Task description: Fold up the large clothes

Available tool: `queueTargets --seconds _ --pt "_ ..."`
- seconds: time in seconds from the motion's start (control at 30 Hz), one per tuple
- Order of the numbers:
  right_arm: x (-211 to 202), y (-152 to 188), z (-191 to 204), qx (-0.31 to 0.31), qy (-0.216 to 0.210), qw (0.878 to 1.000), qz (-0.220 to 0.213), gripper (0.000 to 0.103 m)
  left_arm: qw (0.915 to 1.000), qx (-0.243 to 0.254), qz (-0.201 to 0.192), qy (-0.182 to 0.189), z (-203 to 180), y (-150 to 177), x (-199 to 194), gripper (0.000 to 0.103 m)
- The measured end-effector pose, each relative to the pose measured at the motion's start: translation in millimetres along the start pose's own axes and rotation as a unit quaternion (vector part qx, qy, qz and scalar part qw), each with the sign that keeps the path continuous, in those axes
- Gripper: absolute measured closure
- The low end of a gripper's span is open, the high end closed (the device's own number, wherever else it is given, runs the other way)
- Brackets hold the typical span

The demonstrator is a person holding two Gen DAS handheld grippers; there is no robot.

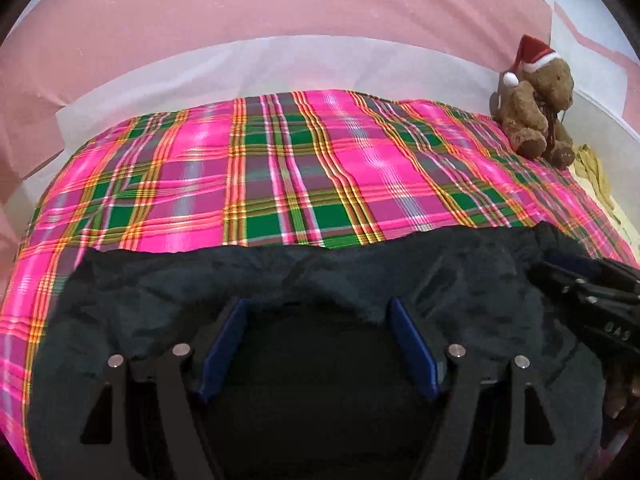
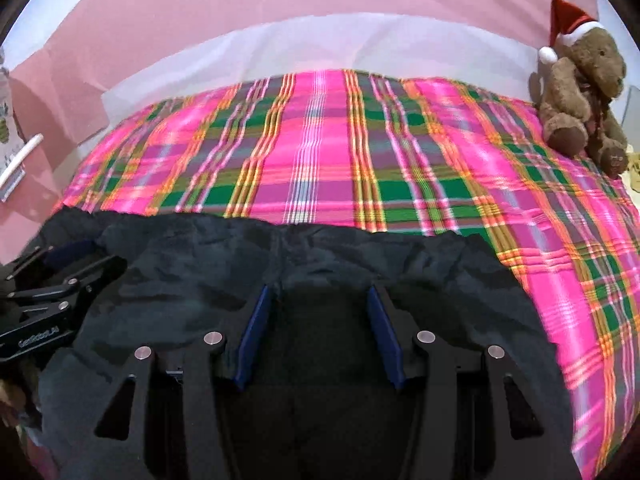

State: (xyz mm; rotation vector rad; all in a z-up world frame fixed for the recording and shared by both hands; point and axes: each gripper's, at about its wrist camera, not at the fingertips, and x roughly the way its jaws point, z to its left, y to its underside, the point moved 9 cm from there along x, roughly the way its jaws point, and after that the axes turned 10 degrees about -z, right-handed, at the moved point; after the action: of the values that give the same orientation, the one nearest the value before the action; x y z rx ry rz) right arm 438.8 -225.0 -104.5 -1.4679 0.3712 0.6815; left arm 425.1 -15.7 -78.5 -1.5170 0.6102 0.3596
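A large dark navy garment (image 1: 320,272) lies spread on a pink and green plaid bed cover (image 1: 280,168); it also shows in the right wrist view (image 2: 320,252). My left gripper (image 1: 318,304) is open, its blue-padded fingers (image 1: 224,340) wide apart just over the garment's near part. My right gripper (image 2: 318,292) is open too, fingers (image 2: 256,332) spread over the cloth. The right gripper shows at the right edge of the left wrist view (image 1: 588,296); the left gripper shows at the left edge of the right wrist view (image 2: 52,292). The two are side by side.
A brown teddy bear with a Santa hat (image 1: 536,108) sits at the far right of the bed, also in the right wrist view (image 2: 580,92). A pink wall (image 1: 240,8) with a white band stands behind the bed. Yellowish cloth (image 1: 596,172) lies beside the bear.
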Motion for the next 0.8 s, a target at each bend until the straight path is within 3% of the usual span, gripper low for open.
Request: queueTargets --seconds 0.13,0.27,0.37,0.47,0.8 --pt "-21 -8 -14 0.006 0.006 1.0 -0.016 0.053 0.9997 0.012 -0.016 -0.013 17 -11 -21 0.027" --pt "-24 -7 -36 0.001 0.031 0.999 -0.017 0.053 0.9977 0.026 -0.036 -0.051 55 -21 -31 0.027" --pt "-6 5 -54 0.005 0.046 0.999 0.007 0.053 0.9967 0.012 -0.012 -0.08 87 -10 -15 0.027" --pt "10 14 -62 0.023 0.04 0.999 0.011 0.053 0.9973 -0.015 -0.005 -0.072 96 2 -2 0.026" --pt "31 22 -66 0.026 0.042 0.999 0.002 0.052 0.9969 -0.025 -0.018 -0.073 94 13 15 0.026"
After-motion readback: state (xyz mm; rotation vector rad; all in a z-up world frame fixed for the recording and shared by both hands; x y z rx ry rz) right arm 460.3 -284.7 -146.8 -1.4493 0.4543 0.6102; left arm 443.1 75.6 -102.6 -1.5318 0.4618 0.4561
